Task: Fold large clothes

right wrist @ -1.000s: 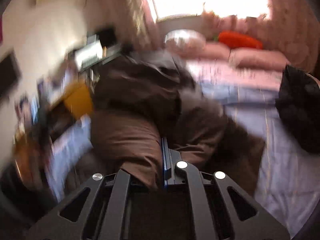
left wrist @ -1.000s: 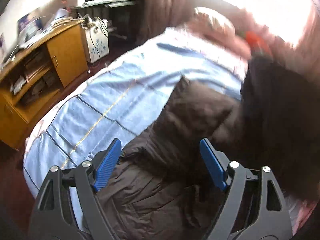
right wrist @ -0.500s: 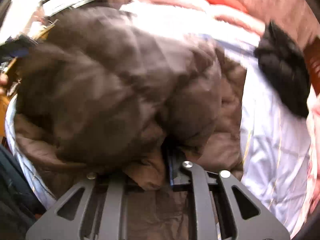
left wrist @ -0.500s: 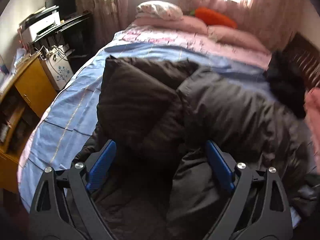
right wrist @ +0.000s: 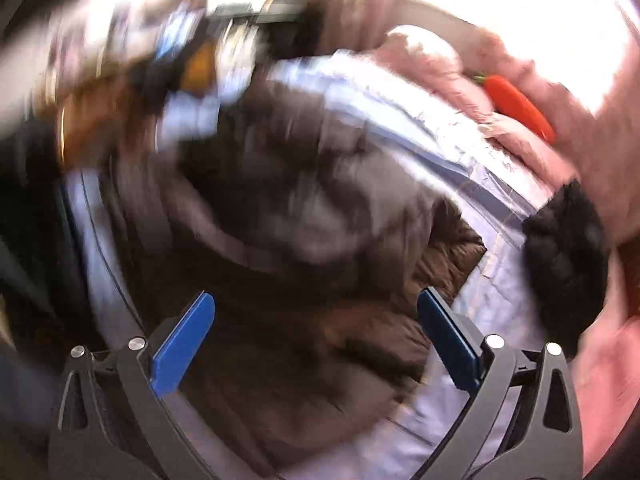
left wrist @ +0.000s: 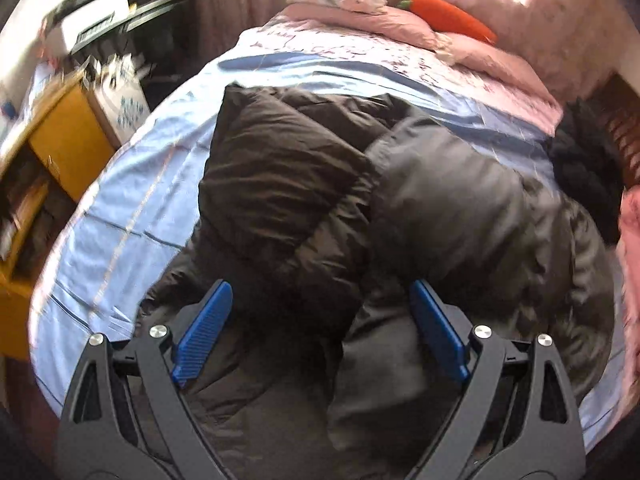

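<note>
we are holding our left gripper (left wrist: 320,328) above a large dark brown puffy quilted jacket (left wrist: 304,208) that is lying spread across a light blue striped bedsheet (left wrist: 132,184), and its blue ribbed pads (left wrist: 202,334) are standing wide apart, gripping nothing. the jacket is lying ahead of and below these fingers, with one padded section folded over toward the middle on the left and a greyer-looking bulk resting beside it on the right; the cloth is filling the gap between the fingers in view, though we cannot tell whether it is touching the pads. our right gripper (right wrist: 316,340) is likewise spread open and empty, its blue pads (right wrist: 182,346) framing the same jacket (right wrist: 320,240), which is appearing heavily blurred here, with its quilted brown edge lying just ahead of the right-hand finger and bare sheet (right wrist: 496,264) beyond it. a black fuzzy garment (left wrist: 580,168) is sitting near the far right edge of the bed, apart from the jacket. pale pink pillows (left wrist: 400,24) and an orange carrot-shaped plush (left wrist: 452,20) are lying at the head of the bed, and a yellow wooden cabinet (left wrist: 60,136) is standing beside it on the left.
</note>
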The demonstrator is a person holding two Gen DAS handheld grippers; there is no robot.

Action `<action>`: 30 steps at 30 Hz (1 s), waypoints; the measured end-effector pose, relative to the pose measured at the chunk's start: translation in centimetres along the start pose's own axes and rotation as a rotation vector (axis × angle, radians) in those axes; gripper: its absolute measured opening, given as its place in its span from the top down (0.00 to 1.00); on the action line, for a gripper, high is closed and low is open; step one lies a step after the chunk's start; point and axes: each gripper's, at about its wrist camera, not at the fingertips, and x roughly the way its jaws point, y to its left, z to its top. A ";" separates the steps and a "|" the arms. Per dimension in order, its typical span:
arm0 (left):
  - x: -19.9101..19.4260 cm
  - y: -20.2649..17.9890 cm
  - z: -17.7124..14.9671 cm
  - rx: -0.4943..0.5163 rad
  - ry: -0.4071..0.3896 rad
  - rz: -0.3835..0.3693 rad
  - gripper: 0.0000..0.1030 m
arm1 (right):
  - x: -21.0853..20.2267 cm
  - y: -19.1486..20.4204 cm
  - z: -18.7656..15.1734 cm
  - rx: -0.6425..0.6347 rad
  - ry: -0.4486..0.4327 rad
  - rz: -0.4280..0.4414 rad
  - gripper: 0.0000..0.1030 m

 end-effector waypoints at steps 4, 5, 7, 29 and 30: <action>-0.4 -2.6 -2.0 0.122 0.024 -0.006 0.11 | 1.1 -2.3 0.9 0.363 -0.143 0.237 0.42; -0.5 -3.5 -2.7 0.163 0.012 0.020 0.11 | 2.8 -1.5 1.0 0.359 -0.093 0.192 0.63; -0.6 -4.5 -3.8 0.217 -0.001 0.046 0.11 | 8.2 0.4 0.2 0.347 0.081 0.107 0.85; 6.3 -5.3 -1.2 0.116 0.115 -0.077 0.06 | 21.9 -6.7 2.6 0.505 0.215 -0.160 0.77; 6.0 -5.2 -1.0 0.129 0.099 -0.065 0.06 | 20.0 -6.8 2.5 0.526 0.200 -0.126 0.69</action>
